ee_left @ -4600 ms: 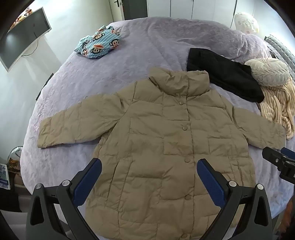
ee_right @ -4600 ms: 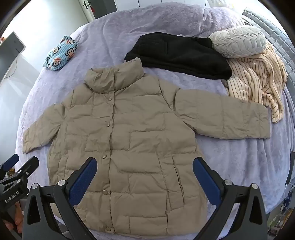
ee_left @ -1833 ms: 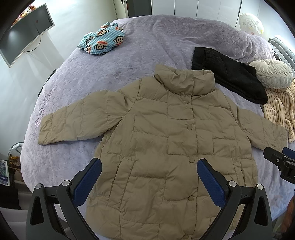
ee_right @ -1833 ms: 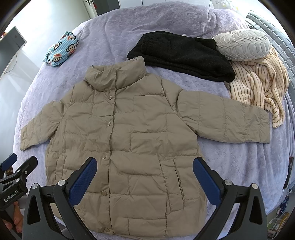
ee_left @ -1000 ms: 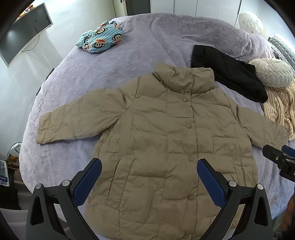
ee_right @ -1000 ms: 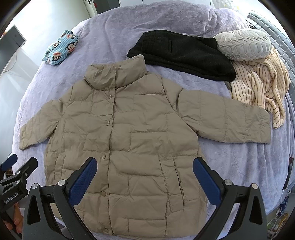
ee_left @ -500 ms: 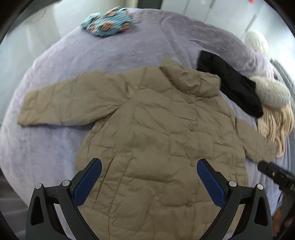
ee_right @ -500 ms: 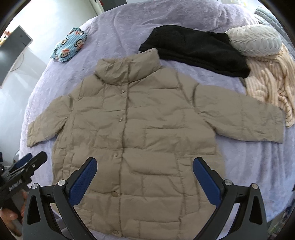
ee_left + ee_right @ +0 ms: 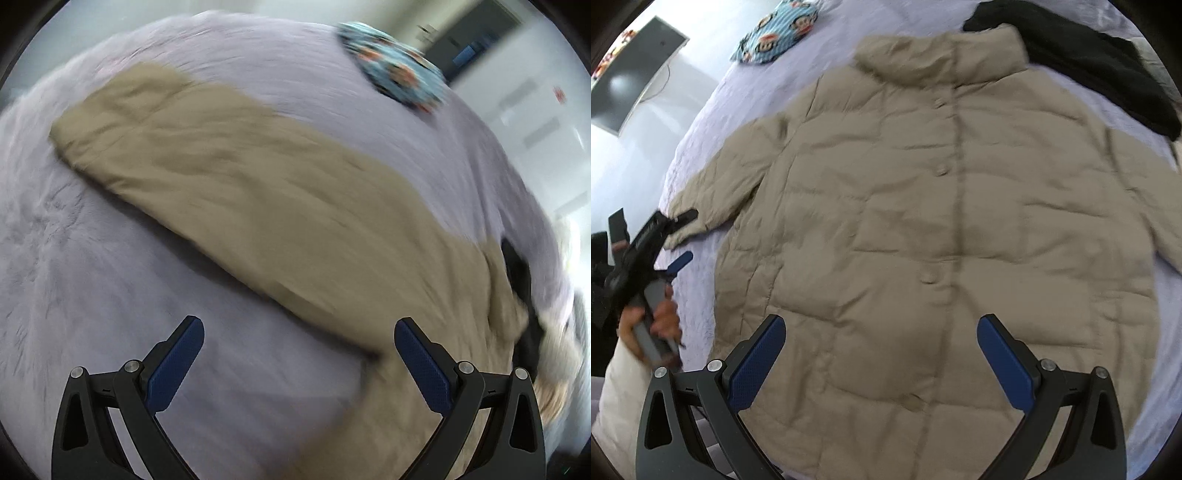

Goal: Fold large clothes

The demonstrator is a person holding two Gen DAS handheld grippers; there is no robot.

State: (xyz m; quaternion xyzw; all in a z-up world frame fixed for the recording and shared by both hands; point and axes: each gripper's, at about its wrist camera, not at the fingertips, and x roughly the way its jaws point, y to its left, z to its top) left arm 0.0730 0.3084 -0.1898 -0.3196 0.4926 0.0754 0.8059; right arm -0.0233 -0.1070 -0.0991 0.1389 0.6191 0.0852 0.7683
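Both of my tongs stand wide apart and hold nothing. My left gripper [image 9: 298,354] hangs over the lilac bedspread [image 9: 92,288], with its left pad above bare cover and its right pad [image 9: 421,363] over the edge of the beige puffer jacket [image 9: 938,229]. In this blurred view the jacket's left sleeve [image 9: 236,192] stretches away from the gripper, running from near right to far left across the bed. In the right wrist view the same gripper [image 9: 674,240] shows at the left, just beside the cuff of that sleeve, gripped in my hand [image 9: 659,317]; whether a finger touches the cuff I cannot tell. My right gripper [image 9: 881,350] hovers over the lower front of the jacket, which lies spread flat, buttoned, collar far. A black garment [image 9: 1082,59] lies at the far right, touching the collar, and a blue monkey-print cloth [image 9: 772,33] at the far left.
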